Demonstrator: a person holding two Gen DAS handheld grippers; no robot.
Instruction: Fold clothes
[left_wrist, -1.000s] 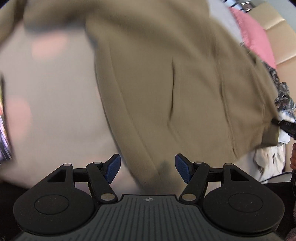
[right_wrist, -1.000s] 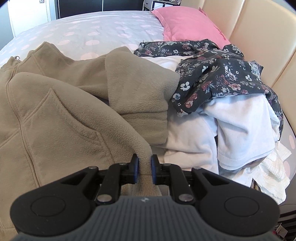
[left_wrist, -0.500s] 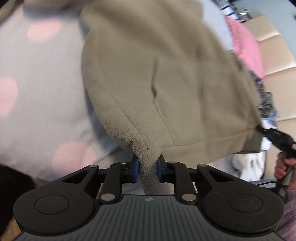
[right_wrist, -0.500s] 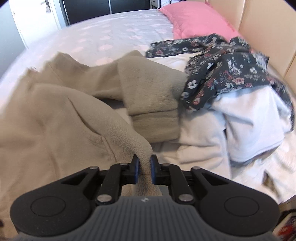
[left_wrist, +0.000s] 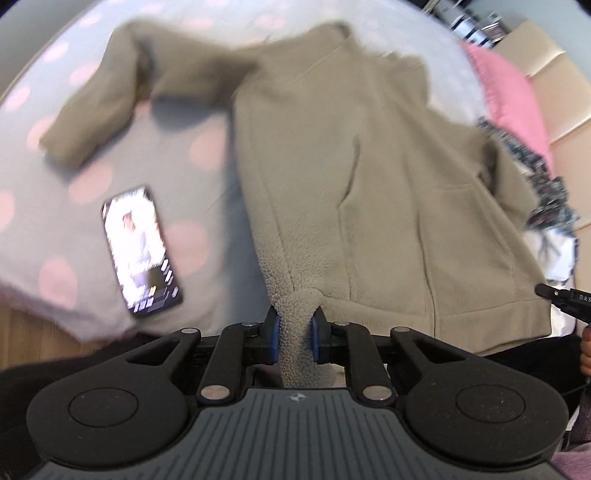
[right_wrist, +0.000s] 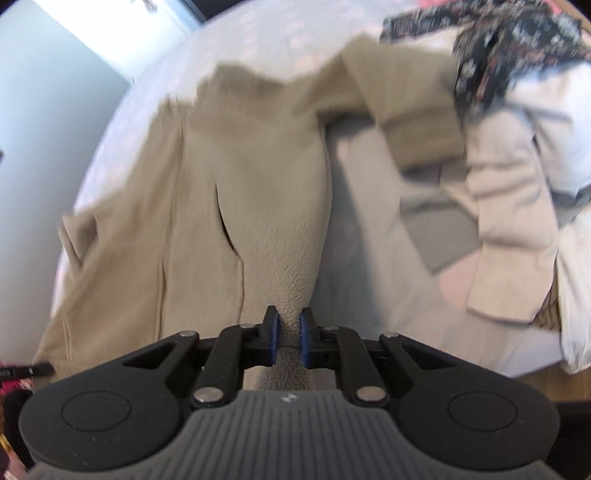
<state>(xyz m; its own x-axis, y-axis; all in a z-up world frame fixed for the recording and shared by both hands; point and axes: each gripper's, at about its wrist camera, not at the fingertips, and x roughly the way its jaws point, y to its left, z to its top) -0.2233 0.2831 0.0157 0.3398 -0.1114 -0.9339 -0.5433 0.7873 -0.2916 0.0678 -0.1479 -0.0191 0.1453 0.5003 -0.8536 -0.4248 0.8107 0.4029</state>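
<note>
Spreading is the step in hand: left tool (left_wrist: 294, 334) and right tool (right_wrist: 287, 336) each pinch a hem corner of the beige fleece jacket (left_wrist: 369, 177), which lies stretched over the bed (left_wrist: 177, 184), so next comes laying it flat, sleeves folded inward

Probably a home bedroom: polka-dot bedspread (left_wrist: 207, 155), pink pillow (left_wrist: 513, 107), padded headboard (left_wrist: 554, 74).
</note>
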